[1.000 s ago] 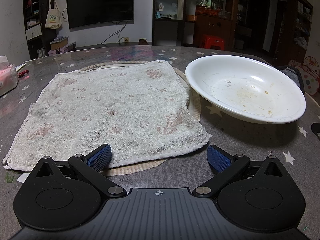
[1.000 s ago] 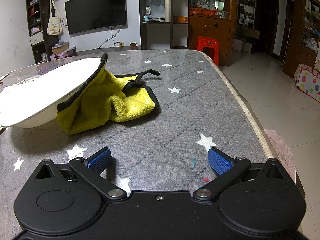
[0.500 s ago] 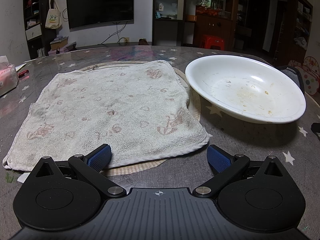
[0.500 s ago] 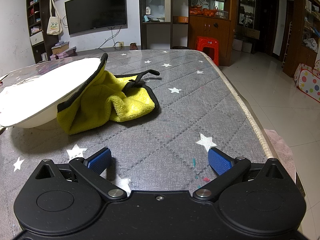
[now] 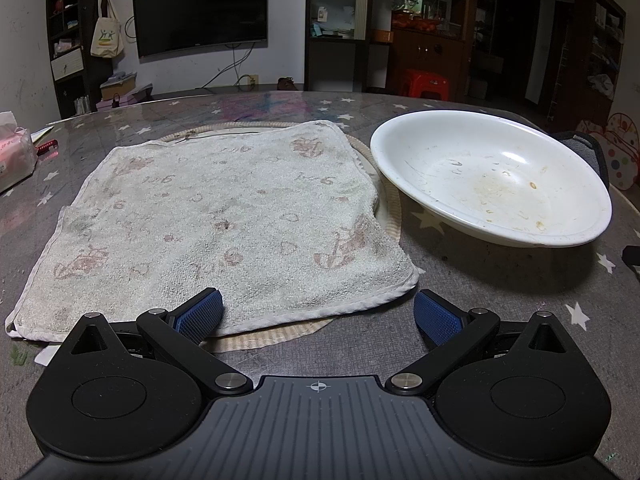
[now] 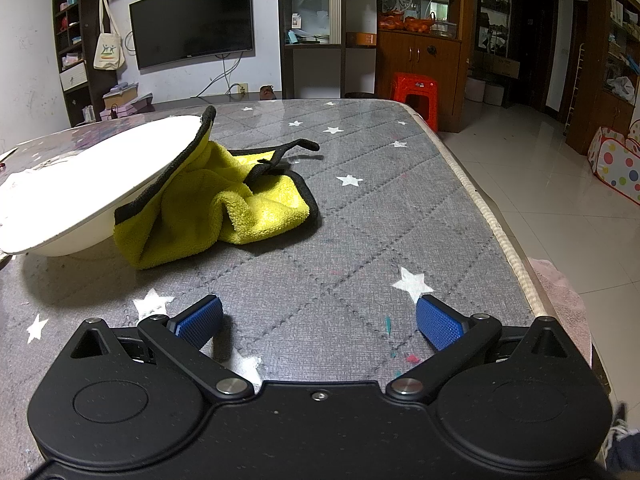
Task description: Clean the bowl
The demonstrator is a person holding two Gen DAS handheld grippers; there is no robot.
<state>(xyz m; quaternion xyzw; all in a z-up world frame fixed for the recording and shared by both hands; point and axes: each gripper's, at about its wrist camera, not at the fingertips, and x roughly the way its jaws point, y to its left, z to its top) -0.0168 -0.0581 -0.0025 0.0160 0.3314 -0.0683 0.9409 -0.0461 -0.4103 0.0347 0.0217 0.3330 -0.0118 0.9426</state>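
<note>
**A:** Left wrist view, item by item?

**B:** One left gripper [image 5: 316,314], black, with two blue ribbed pads [image 5: 198,314]; the fingers stand spread wide, nothing between them, low over the table. One grey quilted table cover printed with white stars [image 5: 500,300]. One white terry towel with faded red print [image 5: 216,220], laid flat and square on one round beige mat [image 5: 276,334], whose edge shows along the towel's near and right sides. One wide shallow white bowl [image 5: 492,184], to the right of the towel and just beside the mat, tilted with its far right rim raised; the inside carries brownish smears and a few small crumbs. One pink-and-white packet [image 5: 14,152] at the far left edge.

**A:** And behind the table?

**B:** One black wall-mounted television [image 5: 200,8], one cream tote bag [image 5: 105,36] hanging at the shelves, one red plastic stool [image 5: 426,82].

**A:** Right wrist view?

**B:** One right gripper [image 6: 320,322], same build, fingers likewise spread apart and holding nothing, above bare cover. The same white bowl sits at far left, seen from the side. One crumpled yellow microfibre cloth with black edging [image 6: 236,204] lies under and against the bowl's raised rim, propping it, the rest bunched on the cover to the bowl's right. One spotted play tent [image 6: 618,164] on the tiled floor at right.
</note>
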